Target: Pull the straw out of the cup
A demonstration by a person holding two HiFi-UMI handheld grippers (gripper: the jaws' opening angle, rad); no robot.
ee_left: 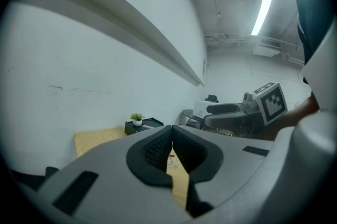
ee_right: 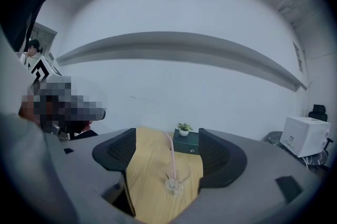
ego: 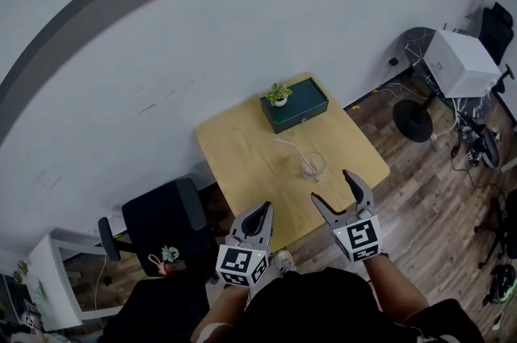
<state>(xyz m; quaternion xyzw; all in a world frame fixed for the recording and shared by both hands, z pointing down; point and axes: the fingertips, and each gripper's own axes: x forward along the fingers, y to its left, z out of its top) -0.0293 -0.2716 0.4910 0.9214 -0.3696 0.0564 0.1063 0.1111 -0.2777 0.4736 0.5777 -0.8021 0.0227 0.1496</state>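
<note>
A clear glass cup (ego: 312, 165) stands on a small wooden table (ego: 242, 164), with a pale pink straw (ego: 292, 152) leaning out of it toward the upper left. In the right gripper view the cup (ee_right: 177, 179) and straw (ee_right: 171, 157) sit between the spread jaws, some way ahead. My right gripper (ego: 335, 190) is open and held near the table's front edge, short of the cup. My left gripper (ego: 263, 211) hangs off the table's front edge with its jaws together and nothing between them; its own view (ee_left: 170, 150) shows the pads meeting.
A dark green box (ego: 295, 105) with a small potted plant (ego: 279, 94) stands at the table's far edge by the white wall. A black chair (ego: 157, 224) is left of the table. A white appliance (ego: 460, 63), a fan stand and cables lie at right on the wood floor.
</note>
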